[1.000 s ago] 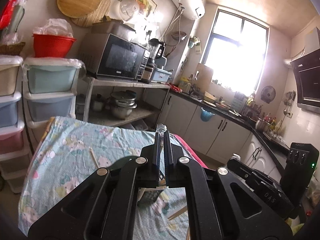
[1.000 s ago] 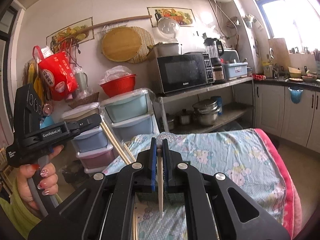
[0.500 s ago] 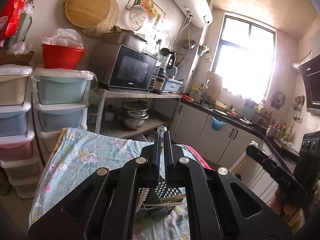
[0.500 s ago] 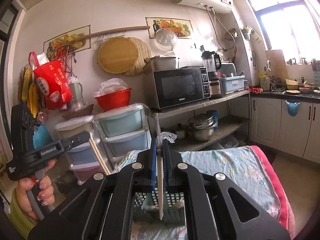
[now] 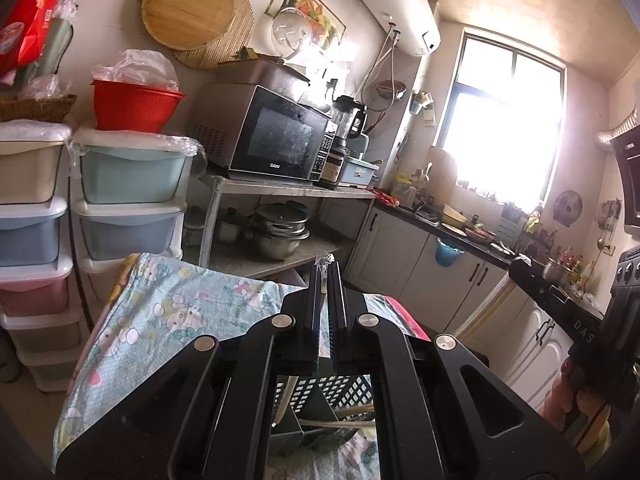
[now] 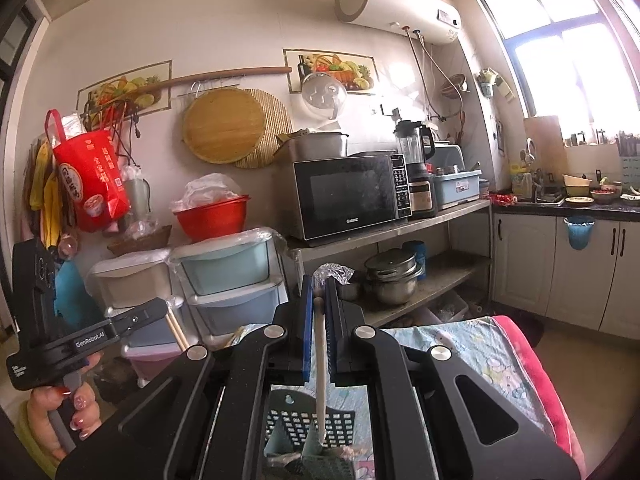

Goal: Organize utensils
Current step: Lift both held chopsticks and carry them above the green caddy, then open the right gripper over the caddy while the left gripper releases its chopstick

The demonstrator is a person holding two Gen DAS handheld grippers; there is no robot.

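Both my jaws hold utensils above the basket (image 6: 308, 424).
Right gripper (image 6: 319, 312) clamps a wrapped chopstick (image 6: 320, 376); left gripper (image 5: 328, 300) pinches something thin, wrapped, unidentifiable.

Both grippers' fingers (image 5: 316, 308) (image 6: 307, 320) nearly closed, apparently pinching.

"GenRobot.AI" on left gripper (image 6: 132, 320), "Galanz", probably, on microwave (image 6: 352, 194)

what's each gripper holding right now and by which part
Right gripper: a wrapped chopstick, pinched near its upper end. Left gripper: a thin plastic-wrapped utensil, mostly hidden; grip point unclear.
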